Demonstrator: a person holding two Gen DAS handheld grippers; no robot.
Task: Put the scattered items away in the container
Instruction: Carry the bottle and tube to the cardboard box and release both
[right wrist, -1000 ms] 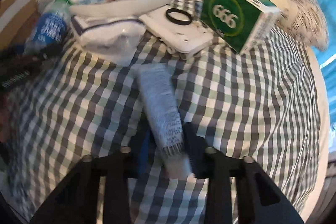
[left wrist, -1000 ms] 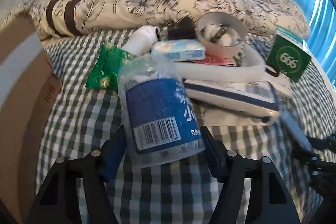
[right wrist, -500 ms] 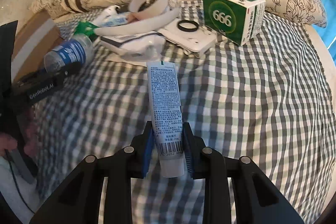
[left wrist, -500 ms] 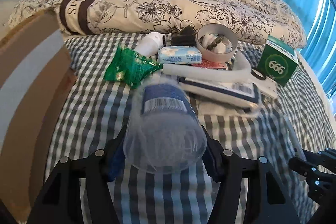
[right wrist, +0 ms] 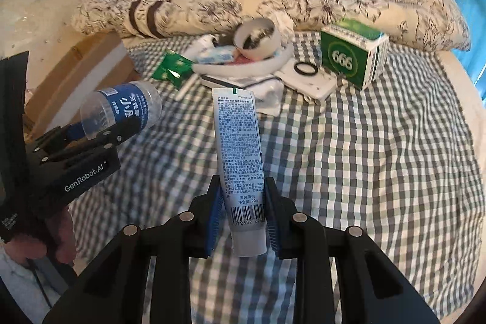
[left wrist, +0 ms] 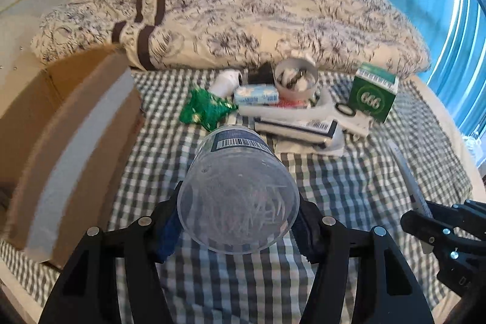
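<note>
One clear toothpick jar point(left wrist: 238, 196) pinched base-first between the closed left gripper point(left wrist: 238, 220) jaws at lower centre, one toothpaste tube point(right wrist: 240, 160) clamped in the right gripper point(right wrist: 243, 211), one cardboard box point(left wrist: 70, 135) at left, one green 666 carton point(left wrist: 372, 96) at upper right.

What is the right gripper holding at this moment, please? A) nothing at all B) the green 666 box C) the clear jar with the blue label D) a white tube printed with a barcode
D: in the right wrist view the right gripper is shut on the white tube, while the clear jar sits in the left gripper.
</note>
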